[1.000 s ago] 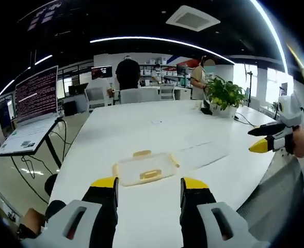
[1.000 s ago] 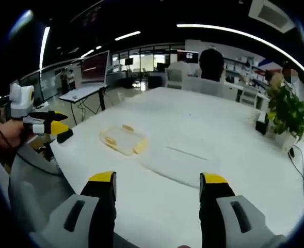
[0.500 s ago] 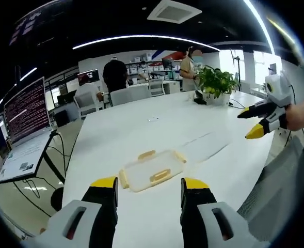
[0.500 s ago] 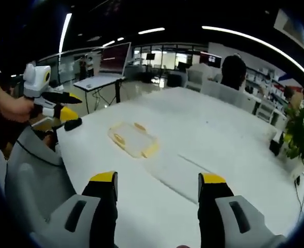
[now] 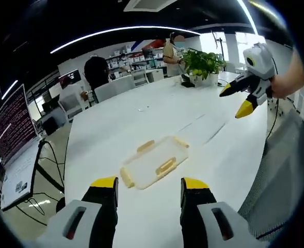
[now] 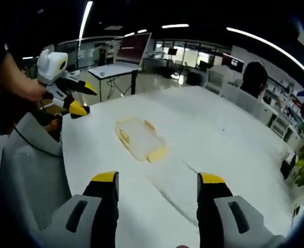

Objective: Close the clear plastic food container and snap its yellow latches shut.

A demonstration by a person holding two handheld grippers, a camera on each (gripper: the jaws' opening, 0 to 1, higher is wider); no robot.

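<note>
Rising from the bottom of the left gripper view, the left gripper [image 5: 148,188] stands with its jaws apart and nothing between them, and just beyond its yellow tips lies the clear plastic container [image 5: 154,163] flat on the white table [image 5: 141,108]. In the right gripper view the right gripper [image 6: 157,183] is likewise spread and empty, with the container farther off across the table. Yellow latches [image 5: 165,166] show along the container's edges, one on the near long side, one on the far side and smaller ones at the ends; whether the lid is fully seated I cannot tell. It looks light, thin-walled and smooth, so it would likely skate on the table if pushed sideways and flex if squeezed hard; pressing down on the lid with one gripper while the other pushes each latch at its outer edge seems the safer hold. Beyond stand a potted plant [image 5: 202,62], a laptop [image 5: 10,150] and people at desks.
</note>
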